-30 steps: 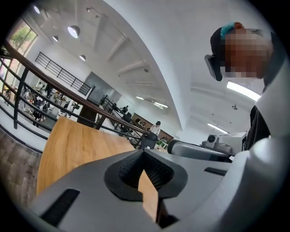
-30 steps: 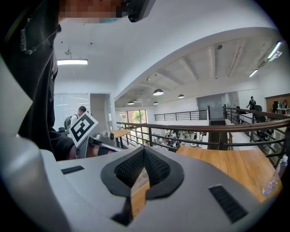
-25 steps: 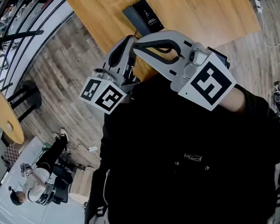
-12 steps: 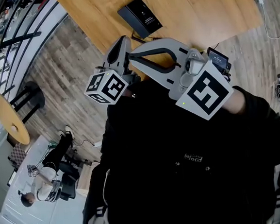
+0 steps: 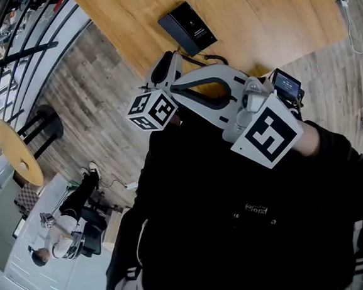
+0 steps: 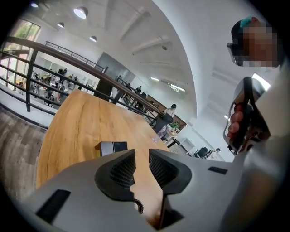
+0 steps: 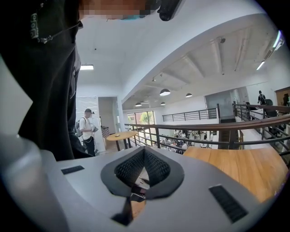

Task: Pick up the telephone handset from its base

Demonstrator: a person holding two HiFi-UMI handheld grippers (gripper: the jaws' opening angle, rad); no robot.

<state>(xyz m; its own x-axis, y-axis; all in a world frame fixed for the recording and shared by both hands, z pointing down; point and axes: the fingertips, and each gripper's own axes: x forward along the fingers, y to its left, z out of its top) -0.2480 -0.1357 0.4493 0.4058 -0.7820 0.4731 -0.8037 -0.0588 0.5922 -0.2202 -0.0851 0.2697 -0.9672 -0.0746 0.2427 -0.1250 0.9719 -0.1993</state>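
A black box-shaped telephone unit (image 5: 187,27) lies on the wooden table (image 5: 252,9), with a dark cord (image 5: 206,57) trailing toward the near edge. In the left gripper view it is a small grey and black box (image 6: 113,147) well ahead of the jaws. My left gripper (image 5: 169,60) (image 6: 141,167) hovers at the table's near edge. Its jaws are opening, with nothing between the pads. A bit of coiled cord (image 6: 138,206) shows below them. My right gripper (image 7: 144,156) is shut, holds nothing and points left toward the railing, its marker cube (image 5: 265,130) against my chest.
A black device with a small screen (image 5: 287,86) sits beside the right gripper. Wooden floor lies left of the table, with a round yellow table (image 5: 19,162) and black stools (image 5: 41,125). A railing (image 7: 204,124) runs along the far side. A person (image 7: 87,131) stands further off.
The left gripper has shifted right and closer to the table's edge beside the right gripper. The right gripper has barely moved.
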